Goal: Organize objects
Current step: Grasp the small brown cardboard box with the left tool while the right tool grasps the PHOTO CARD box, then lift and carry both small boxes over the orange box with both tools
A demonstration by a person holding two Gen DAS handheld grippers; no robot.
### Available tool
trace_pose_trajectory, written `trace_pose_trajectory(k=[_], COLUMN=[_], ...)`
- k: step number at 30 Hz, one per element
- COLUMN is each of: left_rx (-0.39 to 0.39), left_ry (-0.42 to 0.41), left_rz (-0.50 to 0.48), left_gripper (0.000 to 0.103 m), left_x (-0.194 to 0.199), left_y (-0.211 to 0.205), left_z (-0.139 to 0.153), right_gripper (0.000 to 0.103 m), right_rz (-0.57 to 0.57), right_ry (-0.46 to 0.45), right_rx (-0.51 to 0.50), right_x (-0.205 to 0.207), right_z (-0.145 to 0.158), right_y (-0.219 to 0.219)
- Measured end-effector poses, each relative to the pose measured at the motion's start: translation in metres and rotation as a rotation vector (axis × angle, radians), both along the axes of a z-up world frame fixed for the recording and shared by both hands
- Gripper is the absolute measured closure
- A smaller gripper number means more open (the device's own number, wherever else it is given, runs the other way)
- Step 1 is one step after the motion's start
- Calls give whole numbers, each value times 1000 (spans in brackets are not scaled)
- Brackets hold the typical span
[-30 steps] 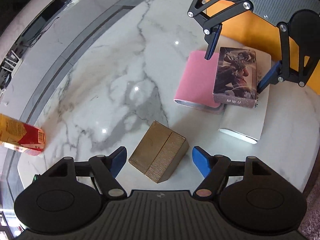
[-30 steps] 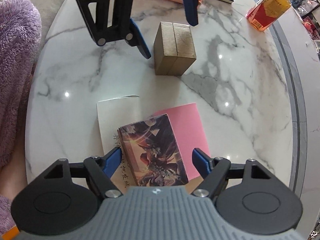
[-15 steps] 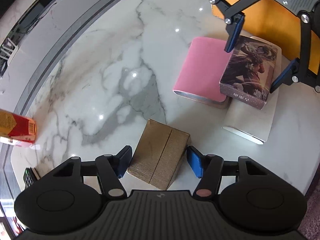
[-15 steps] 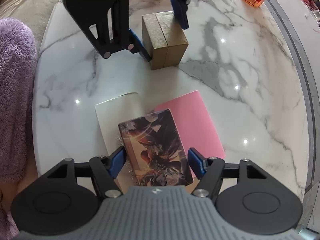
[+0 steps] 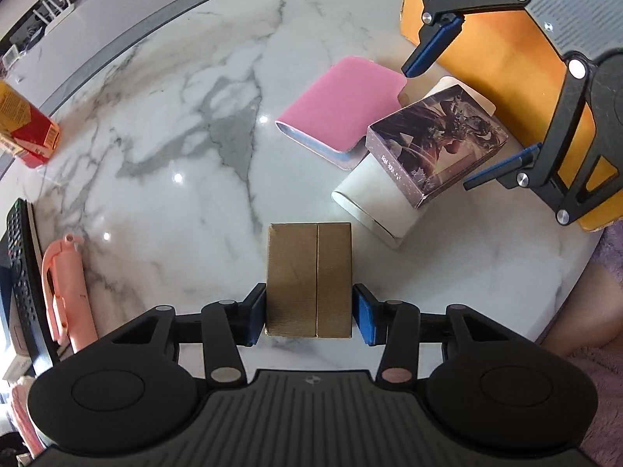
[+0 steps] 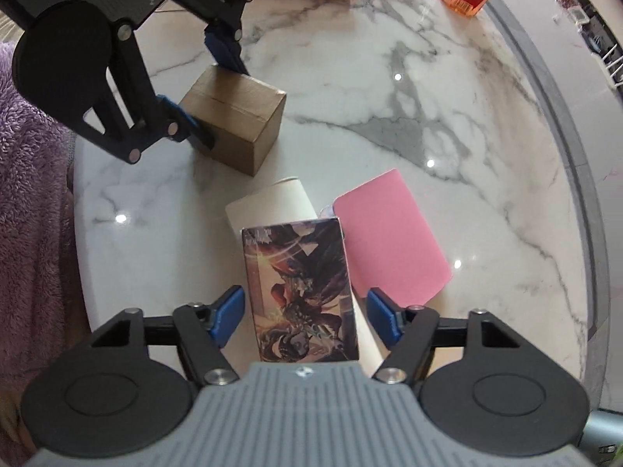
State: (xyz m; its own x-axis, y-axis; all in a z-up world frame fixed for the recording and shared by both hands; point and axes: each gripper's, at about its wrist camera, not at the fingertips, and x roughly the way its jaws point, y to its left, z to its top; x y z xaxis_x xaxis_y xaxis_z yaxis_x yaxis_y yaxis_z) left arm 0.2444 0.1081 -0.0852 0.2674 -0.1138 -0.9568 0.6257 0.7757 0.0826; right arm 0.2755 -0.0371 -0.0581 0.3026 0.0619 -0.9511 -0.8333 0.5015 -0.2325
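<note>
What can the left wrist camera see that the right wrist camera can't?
Only the left wrist view shows the orange block behind the right gripper.

Only the right wrist view shows the purple fuzzy fabric filling its left edge.

Both show the brown box between the left gripper's fingers, the picture box on the white book, the pink book, the red carton, the pink tool and the marble table.
</note>
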Motion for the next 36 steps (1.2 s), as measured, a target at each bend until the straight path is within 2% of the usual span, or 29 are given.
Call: trace_pose_trajectory(k=[3, 6, 10, 15, 17, 22, 29, 36], left_rx=[-39, -70, -78, -85, -79, -102, -118, -152], left_ry=[0, -4, -9, -19, -23, -9, -25, -62], left_rz=[81, 138, 194, 215, 212, 229, 236, 235], left_gripper=[50, 50, 50, 50, 50, 50, 50, 50], left_x=[-3, -8, -12, -18, -22, -27, -39, -43], left_y=[2, 3, 3, 3, 1, 3, 3, -5], left_z=[0, 1, 1, 1, 0, 1, 13, 45], right_gripper=[27, 32, 33, 43, 45, 57, 77, 80], right_rz=[46, 102, 141, 156, 168, 216, 176, -58], right_ry=[-97, -192, -277, -366, -392, -446, -465, -326], right_rx=[-27, -118, -227, -315, -333, -399, -361, -175], right_x=[-24, -49, -63, -69, -73, -91, -92, -63], right_z=[0, -14, -39, -58, -61, -67, -44, -2], right_y=[13, 27, 33, 30, 30, 33, 29, 10])
